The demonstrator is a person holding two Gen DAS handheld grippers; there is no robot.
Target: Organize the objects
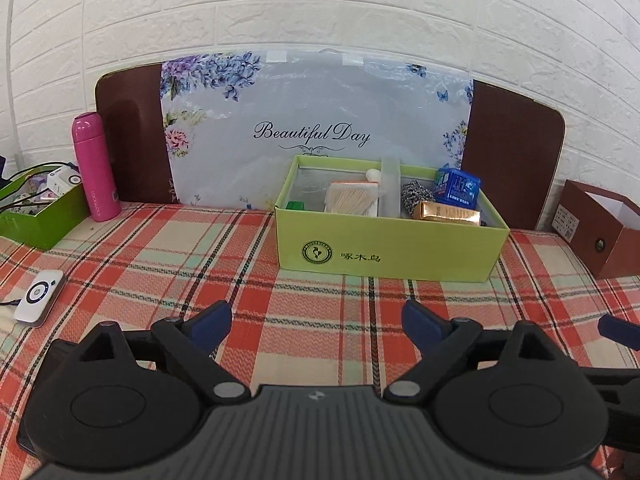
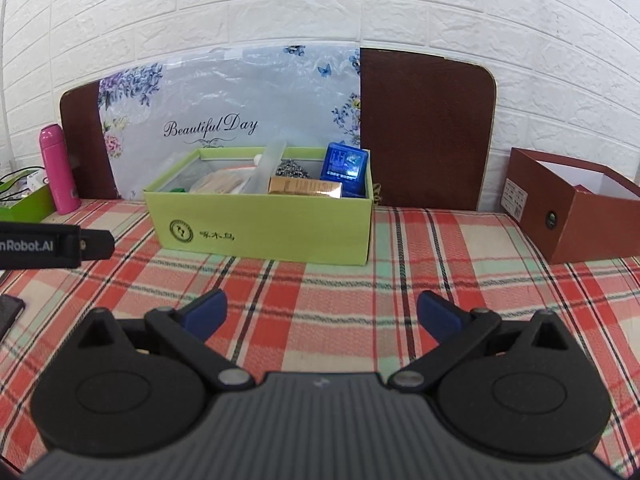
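Both my left hand-held gripper (image 1: 316, 320) and right hand-held gripper (image 2: 322, 314) gape wide, empty; I'd approach the green box (image 1: 384, 246) at frame centre squarely.

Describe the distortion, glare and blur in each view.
Left wrist view: fisheye bends the white brick wall; glare on the floral plastic sheet; dark corners. Right wrist view: same curvature; the blue packet in the green cardboard box glints; scene slightly soft.
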